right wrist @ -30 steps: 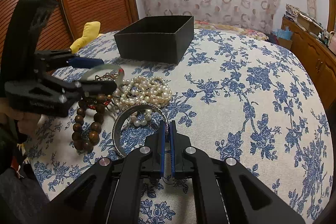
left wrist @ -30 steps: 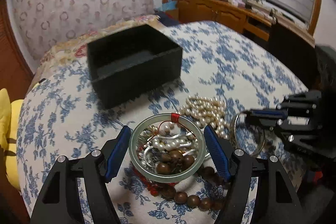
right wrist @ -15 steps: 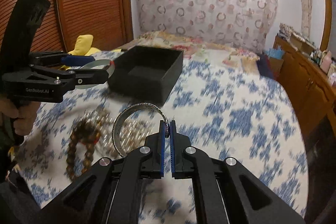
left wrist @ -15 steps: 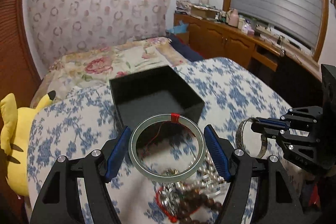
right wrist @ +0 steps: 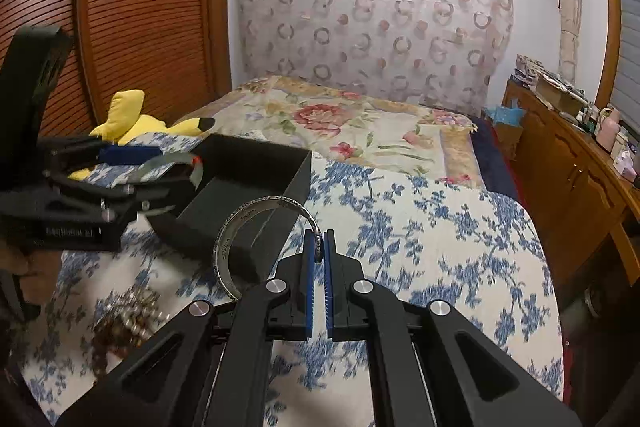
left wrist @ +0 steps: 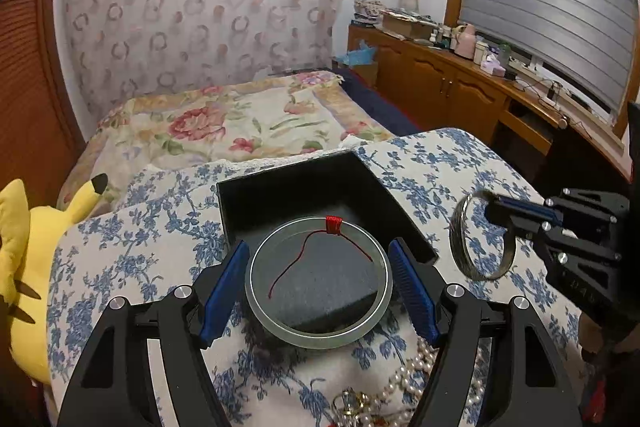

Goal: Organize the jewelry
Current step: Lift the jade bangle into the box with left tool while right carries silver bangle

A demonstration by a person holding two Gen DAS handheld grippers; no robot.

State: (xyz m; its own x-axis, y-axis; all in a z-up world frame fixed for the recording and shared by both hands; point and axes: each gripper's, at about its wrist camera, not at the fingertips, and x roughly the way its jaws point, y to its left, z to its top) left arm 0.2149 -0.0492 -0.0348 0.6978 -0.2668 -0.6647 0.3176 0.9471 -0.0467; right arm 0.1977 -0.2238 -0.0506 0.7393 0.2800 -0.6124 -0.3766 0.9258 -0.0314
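Observation:
My left gripper (left wrist: 318, 283) is shut on a pale green jade bangle (left wrist: 256, 291) with a red thread knot, holding it flat above the near edge of the open black box (left wrist: 280, 187). My right gripper (right wrist: 318, 251) is shut on the rim of a silver bangle (right wrist: 224, 251), held upright in the air to the right of the box (right wrist: 248, 163). The silver bangle (left wrist: 460, 239) and right gripper (left wrist: 516, 215) show at the right of the left wrist view. The left gripper with the jade bangle (right wrist: 168, 161) shows at the left of the right wrist view.
The box stands on a blue-flowered cloth (left wrist: 440, 163). Pearl strands (left wrist: 408, 379) and other jewelry lie in a pile near the front edge; the pile is blurred in the right wrist view (right wrist: 124, 323). A yellow plush toy (left wrist: 24, 267) lies at the left. A wooden cabinet (left wrist: 460, 83) stands at the right.
Both grippers have lifted their bangles off the jewelry pile and carried them forward toward the black box; the jade bangle is now over the box's near edge.

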